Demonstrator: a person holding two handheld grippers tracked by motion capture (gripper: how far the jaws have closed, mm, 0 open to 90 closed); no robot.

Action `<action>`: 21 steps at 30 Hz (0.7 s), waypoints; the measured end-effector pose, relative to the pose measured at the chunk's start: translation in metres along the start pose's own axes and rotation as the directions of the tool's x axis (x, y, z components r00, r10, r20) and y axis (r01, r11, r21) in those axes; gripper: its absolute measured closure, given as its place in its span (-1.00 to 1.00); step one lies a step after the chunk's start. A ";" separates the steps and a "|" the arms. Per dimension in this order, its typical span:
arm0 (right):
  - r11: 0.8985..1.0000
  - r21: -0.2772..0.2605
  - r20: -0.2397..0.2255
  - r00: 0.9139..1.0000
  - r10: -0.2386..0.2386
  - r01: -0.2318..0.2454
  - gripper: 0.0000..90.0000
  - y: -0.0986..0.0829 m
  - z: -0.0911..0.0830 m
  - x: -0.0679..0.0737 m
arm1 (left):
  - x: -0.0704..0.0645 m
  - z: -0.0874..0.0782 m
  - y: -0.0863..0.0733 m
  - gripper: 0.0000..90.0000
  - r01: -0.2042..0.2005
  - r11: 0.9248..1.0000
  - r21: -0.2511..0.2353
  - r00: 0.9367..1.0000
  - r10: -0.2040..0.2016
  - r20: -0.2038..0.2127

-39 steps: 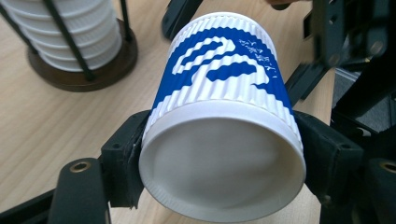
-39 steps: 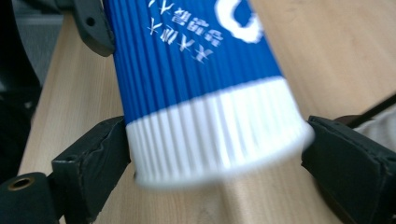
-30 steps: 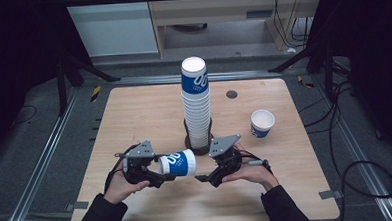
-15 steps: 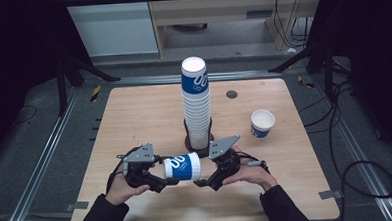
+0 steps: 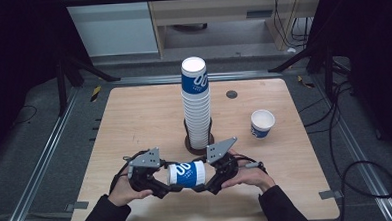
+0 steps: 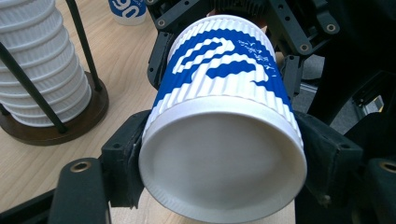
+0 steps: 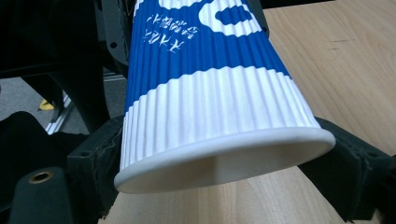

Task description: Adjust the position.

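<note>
A blue-and-white ribbed paper cup point(image 5: 186, 173) lies on its side in the air just above the table's near edge, held between both grippers. My left gripper point(image 5: 162, 184) is shut on its base end; the left gripper view shows the closed bottom of the cup point(image 6: 224, 163) pressed between the two black jaws. My right gripper point(image 5: 210, 180) is shut on the rim end. In the right gripper view the open mouth of the cup point(image 7: 210, 116) faces the camera with a jaw on each side.
A tall stack of the same cups point(image 5: 196, 105) stands in a dark wire holder point(image 5: 199, 145) at the table's middle, just beyond the grippers. One upright cup point(image 5: 262, 123) sits to the right. The wooden table point(image 5: 134, 118) has a small dark disc point(image 5: 232, 94) near the back.
The cup has shifted slightly right and toward the person. The right gripper has closed in on its rim end, so both grippers now hold it.
</note>
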State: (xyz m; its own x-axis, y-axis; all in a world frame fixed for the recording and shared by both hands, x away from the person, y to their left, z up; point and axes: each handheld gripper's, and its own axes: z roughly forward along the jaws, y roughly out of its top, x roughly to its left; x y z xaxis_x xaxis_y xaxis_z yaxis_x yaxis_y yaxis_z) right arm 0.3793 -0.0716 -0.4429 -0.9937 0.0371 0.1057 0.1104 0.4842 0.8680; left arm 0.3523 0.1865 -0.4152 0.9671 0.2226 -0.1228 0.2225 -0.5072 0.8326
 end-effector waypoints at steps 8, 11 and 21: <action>1.000 -0.012 0.012 1.000 -0.003 0.003 -0.65 0.002 -0.003 0.000 | 0.001 -0.002 0.001 -0.47 0.014 1.000 -0.014 1.000 -0.014 -0.016; 1.000 -0.001 0.033 0.999 -0.002 0.002 -0.65 0.001 -0.007 -0.002 | 0.002 -0.006 0.001 -0.55 0.018 1.000 -0.018 0.999 -0.019 -0.030; 0.990 0.138 0.102 0.993 -0.050 0.036 -0.65 -0.003 -0.002 -0.002 | 0.007 0.003 -0.005 -0.66 0.010 0.991 0.131 0.997 0.001 -0.081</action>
State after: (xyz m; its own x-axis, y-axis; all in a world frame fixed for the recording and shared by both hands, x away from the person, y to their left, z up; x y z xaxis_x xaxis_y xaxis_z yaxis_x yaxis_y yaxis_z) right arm 0.3813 -0.0750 -0.4447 -0.9947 0.1021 0.0118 0.0712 0.6015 0.7957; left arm 0.3580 0.1881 -0.4221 0.9542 0.2889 -0.0778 0.2460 -0.6095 0.7537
